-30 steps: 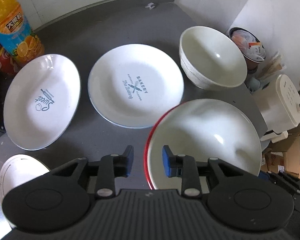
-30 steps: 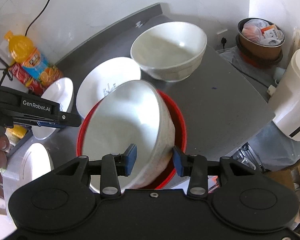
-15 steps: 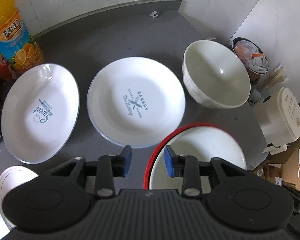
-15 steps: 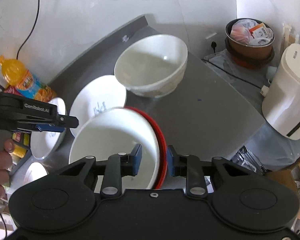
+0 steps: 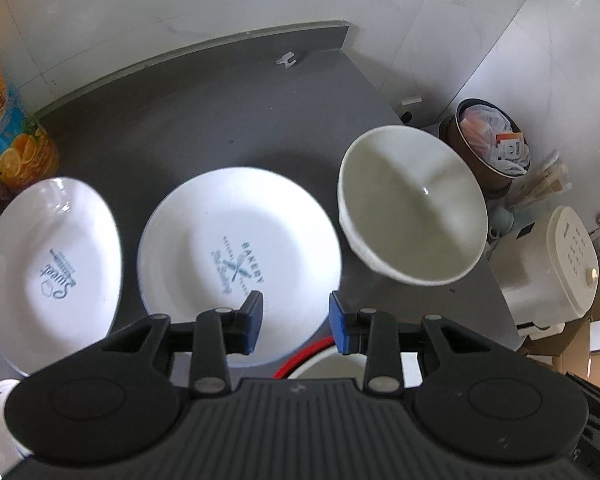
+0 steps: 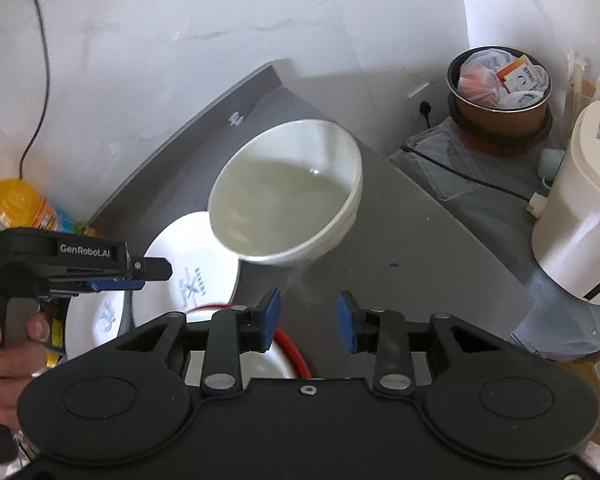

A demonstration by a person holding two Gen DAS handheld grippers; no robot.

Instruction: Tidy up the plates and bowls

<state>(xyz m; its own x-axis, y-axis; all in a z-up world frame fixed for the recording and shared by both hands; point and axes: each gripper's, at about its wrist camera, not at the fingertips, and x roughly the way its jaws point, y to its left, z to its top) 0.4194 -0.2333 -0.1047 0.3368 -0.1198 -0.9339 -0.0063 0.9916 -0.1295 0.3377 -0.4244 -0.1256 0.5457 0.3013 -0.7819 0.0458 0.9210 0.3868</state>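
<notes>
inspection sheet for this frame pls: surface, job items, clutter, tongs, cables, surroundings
Surface: dark grey counter, bare at the back.
Job's things: BAKERY plate; Sweet plate; large white bowl upright; red-rimmed dish holding a white bowl, at the near edge.
Clutter: orange juice bottle.
Tongs: left tongs open, empty; right tongs have just been opening, nothing between them.
Cables: black cable down the wall.
Surroundings: bin, white appliance, marble wall.

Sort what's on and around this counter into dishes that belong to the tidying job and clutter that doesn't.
Job:
- white bowl
- BAKERY plate
- Sweet plate
- red-rimmed bowl

Clutter:
- orange juice bottle
- white appliance
- bin of rubbish
</notes>
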